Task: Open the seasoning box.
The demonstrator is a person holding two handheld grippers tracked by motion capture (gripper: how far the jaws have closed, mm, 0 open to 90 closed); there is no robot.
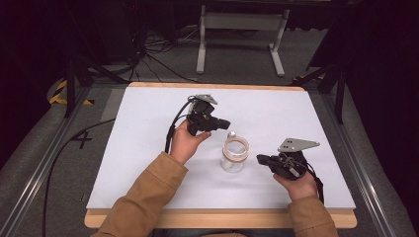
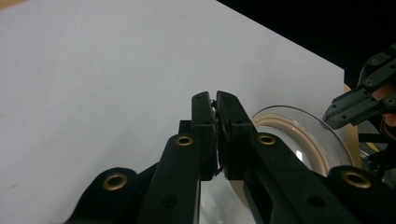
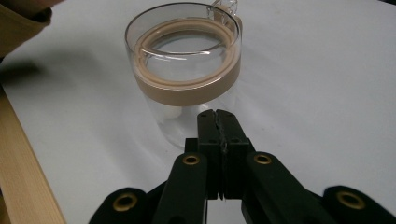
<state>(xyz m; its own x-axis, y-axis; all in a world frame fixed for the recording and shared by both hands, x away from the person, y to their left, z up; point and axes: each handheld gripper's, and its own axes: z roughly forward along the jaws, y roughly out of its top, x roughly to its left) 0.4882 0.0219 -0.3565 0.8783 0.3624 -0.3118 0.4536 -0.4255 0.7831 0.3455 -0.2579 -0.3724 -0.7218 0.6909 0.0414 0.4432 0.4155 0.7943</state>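
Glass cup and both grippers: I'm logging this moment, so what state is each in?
Glass cup: upright on the white table, nothing visibly in it, tan band around it just below the rim, held by neither gripper.
Left gripper: jaws shut, holding nothing, above and left of the cup.
Right gripper: jaws shut, holding nothing, pointing at the cup from the right, apart from it.

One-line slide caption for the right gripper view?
Shut right gripper facing a clear glass cup with a tan band.
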